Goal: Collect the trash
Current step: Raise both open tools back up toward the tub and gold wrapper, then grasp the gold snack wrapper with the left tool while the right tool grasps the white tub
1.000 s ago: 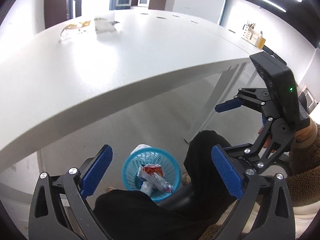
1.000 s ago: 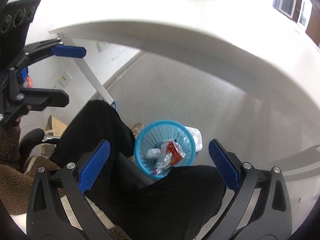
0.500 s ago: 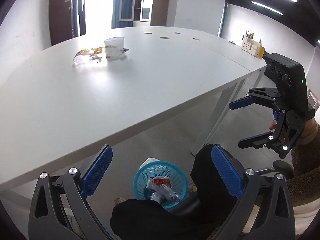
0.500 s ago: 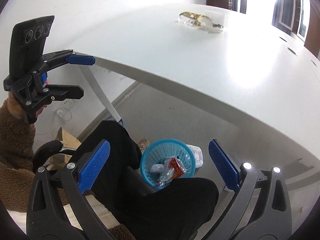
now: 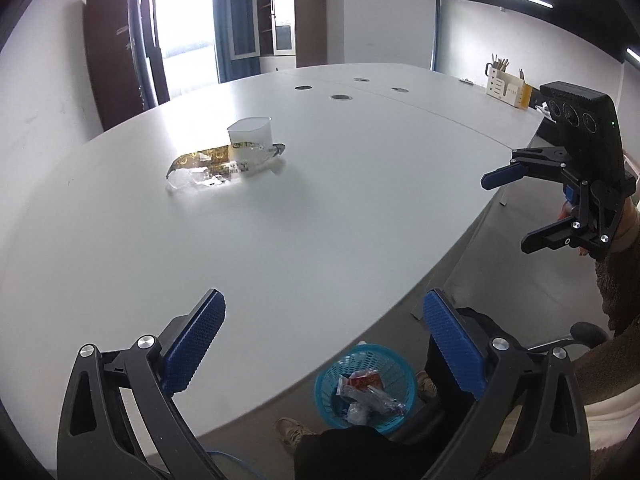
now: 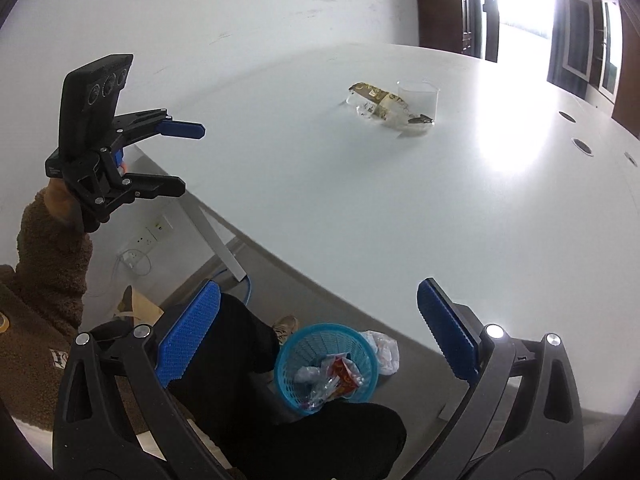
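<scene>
1. Now the blue basket (image 5: 365, 384) stands on the floor, below the near edge of the white table (image 5: 280, 220), and it holds several crumpled wrappers (image 6: 332, 376), one red and the others clear or pale.
2. Just beside the basket, on the side toward the table, a crumpled white bag (image 6: 384, 350) lies on the floor, outside the basket.
3. On the table, well away from its near edge, a clear plastic cup (image 5: 250, 136) stands upright; I cannot tell if something is inside it.
4. A flattened clear wrapper with gold print (image 5: 208, 164) lies on the table and touches the cup at its base.
5. The left gripper (image 5: 320, 340) hangs above the near edge of the table; its two blue pads are spread wide and nothing is between them.
6. The right gripper (image 6: 316, 332) hangs above the basket, off the table, also spread wide and with nothing in it.
7. Between the near edge of the table and the cup, the tabletop is bare.
8. Far across the table from the cup, a white and yellow organizer (image 5: 506, 88) stands near the far edge.
9. The person's legs in black trousers (image 6: 280, 432) are just beside the basket, under both grippers.
</scene>
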`<control>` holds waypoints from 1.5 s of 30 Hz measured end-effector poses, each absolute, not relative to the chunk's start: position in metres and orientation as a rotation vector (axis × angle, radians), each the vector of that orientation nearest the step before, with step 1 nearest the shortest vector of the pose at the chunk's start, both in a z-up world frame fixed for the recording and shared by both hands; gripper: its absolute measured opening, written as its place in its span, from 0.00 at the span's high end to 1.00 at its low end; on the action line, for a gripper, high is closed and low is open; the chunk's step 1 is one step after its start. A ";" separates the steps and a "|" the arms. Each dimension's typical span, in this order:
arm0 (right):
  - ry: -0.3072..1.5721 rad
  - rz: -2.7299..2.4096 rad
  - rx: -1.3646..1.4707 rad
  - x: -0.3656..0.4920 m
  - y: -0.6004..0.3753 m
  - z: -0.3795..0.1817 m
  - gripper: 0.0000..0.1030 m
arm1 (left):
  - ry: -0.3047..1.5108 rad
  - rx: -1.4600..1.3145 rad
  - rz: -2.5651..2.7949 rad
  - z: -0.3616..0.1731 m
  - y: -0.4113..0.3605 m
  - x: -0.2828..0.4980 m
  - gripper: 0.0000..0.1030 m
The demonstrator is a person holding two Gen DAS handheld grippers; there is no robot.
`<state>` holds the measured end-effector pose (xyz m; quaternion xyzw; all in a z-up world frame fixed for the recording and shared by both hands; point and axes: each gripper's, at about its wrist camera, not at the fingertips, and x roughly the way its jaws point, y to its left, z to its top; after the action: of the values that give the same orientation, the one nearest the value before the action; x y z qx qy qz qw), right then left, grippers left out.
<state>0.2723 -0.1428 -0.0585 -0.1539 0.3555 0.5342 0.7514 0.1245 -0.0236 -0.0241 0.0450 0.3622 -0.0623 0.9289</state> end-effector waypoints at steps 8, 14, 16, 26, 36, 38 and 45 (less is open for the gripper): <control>0.771 1.131 -0.318 0.340 -0.111 -0.045 0.08 | 0.767 0.143 -0.148 -0.021 0.001 0.187 0.06; 0.805 1.114 -0.289 0.404 -0.065 -0.047 0.08 | 0.772 0.231 -0.198 -0.020 0.018 0.242 0.06; 0.813 1.113 -0.295 0.421 -0.048 -0.049 0.08 | 0.776 0.270 -0.219 -0.020 0.024 0.260 0.06; 0.843 1.107 -0.339 0.479 0.027 -0.053 0.08 | 0.838 0.408 -0.204 -0.031 0.053 0.339 0.06; 0.872 1.111 -0.364 0.530 0.090 -0.062 0.08 | 0.870 0.488 -0.337 -0.047 0.067 0.381 0.06; 0.877 1.110 -0.333 0.536 0.092 -0.066 0.11 | 0.890 0.421 -0.406 -0.050 0.075 0.391 0.06; 0.888 1.074 -0.299 0.551 0.079 -0.073 0.40 | 0.979 0.272 -0.460 -0.074 0.089 0.397 0.36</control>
<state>0.5505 0.0794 -0.0735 -0.1371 0.4073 0.4929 0.7566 0.3969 0.0886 -0.0736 0.1291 0.4643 -0.2184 0.8486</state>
